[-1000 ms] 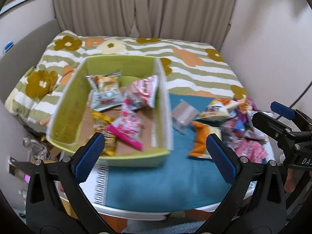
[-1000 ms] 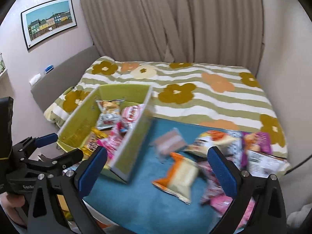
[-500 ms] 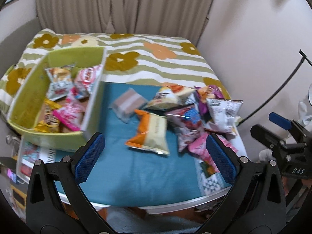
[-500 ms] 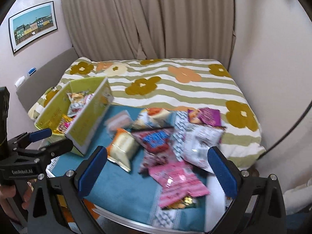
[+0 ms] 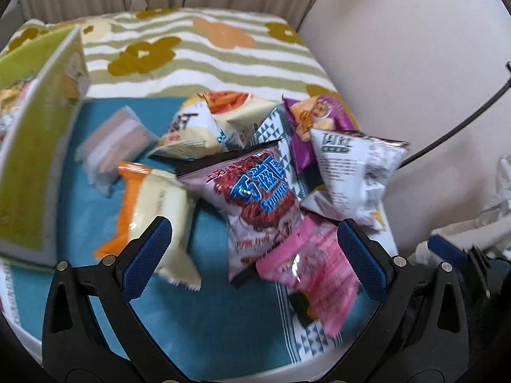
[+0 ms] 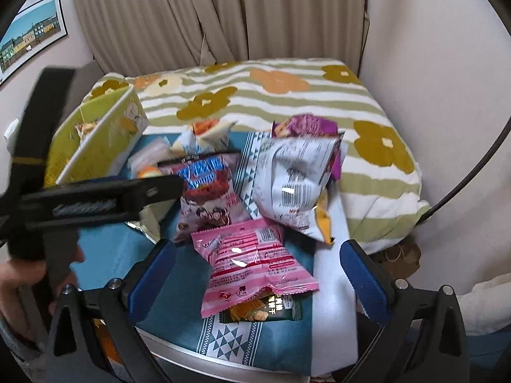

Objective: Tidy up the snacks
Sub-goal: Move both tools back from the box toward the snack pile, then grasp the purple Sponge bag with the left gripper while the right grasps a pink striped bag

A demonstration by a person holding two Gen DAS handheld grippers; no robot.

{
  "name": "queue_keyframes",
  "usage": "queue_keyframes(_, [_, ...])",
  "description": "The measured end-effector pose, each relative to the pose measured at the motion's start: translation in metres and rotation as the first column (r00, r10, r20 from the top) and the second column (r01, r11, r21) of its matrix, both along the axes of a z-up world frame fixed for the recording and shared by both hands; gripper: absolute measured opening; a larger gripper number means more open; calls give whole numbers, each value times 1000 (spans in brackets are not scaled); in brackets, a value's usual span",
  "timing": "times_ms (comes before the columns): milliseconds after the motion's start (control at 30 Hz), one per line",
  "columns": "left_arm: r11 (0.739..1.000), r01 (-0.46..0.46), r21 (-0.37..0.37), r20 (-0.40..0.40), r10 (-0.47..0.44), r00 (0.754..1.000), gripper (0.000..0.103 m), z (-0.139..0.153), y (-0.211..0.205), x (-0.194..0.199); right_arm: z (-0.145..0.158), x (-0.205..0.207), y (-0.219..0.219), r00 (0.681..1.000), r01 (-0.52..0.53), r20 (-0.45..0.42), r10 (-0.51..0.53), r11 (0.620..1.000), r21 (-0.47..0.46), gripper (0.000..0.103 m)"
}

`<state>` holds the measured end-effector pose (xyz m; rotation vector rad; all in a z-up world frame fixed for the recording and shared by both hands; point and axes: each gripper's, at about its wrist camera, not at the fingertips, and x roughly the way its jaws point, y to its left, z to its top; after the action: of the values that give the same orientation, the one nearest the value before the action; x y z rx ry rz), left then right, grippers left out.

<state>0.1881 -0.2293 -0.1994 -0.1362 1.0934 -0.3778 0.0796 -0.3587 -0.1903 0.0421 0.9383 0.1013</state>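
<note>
Both views have swung from the green box (image 5: pixel 38 146) to the snack pile. The left hand-held gripper (image 5: pixel 252 252) and right hand-held gripper (image 6: pixel 258 271) are wide open, holding nothing, above the pink packet (image 6: pixel 252 261) at the table's near edge, likely the next pick.

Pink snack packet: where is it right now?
In the right wrist view the pink snack packet lies centre-frame on the teal cloth, overlapping a dark green packet and just below the white bag.

We can read little for certain here. The white snack bag (image 5: pixel 354 172) carries large dark letters, and the pale bag with blue lettering (image 5: pixel 258 191) shows big characters, but blur keeps us from making out either.
</note>
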Motion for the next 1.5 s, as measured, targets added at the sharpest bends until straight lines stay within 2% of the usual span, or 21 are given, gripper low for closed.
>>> queue_keyframes(267, [1000, 1, 28, -62, 1, 998, 103, -37, -21, 32, -37, 23, 8, 996, -65, -59, 62, 997, -46, 102])
queue_keyframes(367, [1000, -2, 27, -76, 4, 997, 103, -45, -25, 39, -48, 29, 13, 993, -91, -79, 86, 994, -55, 102])
queue_keyframes(600, [996, 47, 79, -74, -41, 996, 102, -54, -35, 45, -62, 41, 21, 985, -142, -110, 134, 987, -71, 102])
queue_keyframes(700, [993, 71, 93, -76, -64, 995, 91, -54, -37, 45, -67, 44, 22, 981, -158, -121, 149, 985, -69, 102])
queue_keyframes(767, [994, 86, 65, -85, -80, 993, 78, -55, -36, 45, -69, 44, 25, 979, -172, -125, 162, 982, -73, 102])
queue_keyframes(833, [992, 97, 85, -99, -89, 991, 59, -57, -38, 46, -73, 44, 26, 977, -179, -134, 167, 981, -80, 102])
queue_keyframes(867, [989, 109, 102, -99, -99, 990, 59, -59, -39, 45, -74, 45, 27, 976, -180, -138, 168, 980, -80, 102])
queue_keyframes(1133, [987, 126, 100, -90, -118, 989, 54, -54, -36, 39, -82, 44, 29, 972, -194, -146, 182, 978, -78, 101])
queue_keyframes(1333, [987, 116, 112, -61, -110, 992, 53, -45, -30, 32, -89, 44, 32, 968, -212, -157, 197, 973, -86, 92])
queue_keyframes(1500, [987, 105, 124, -37, -101, 994, 53, -37, -26, 29, -90, 42, 32, 969, -210, -152, 195, 974, -90, 90])
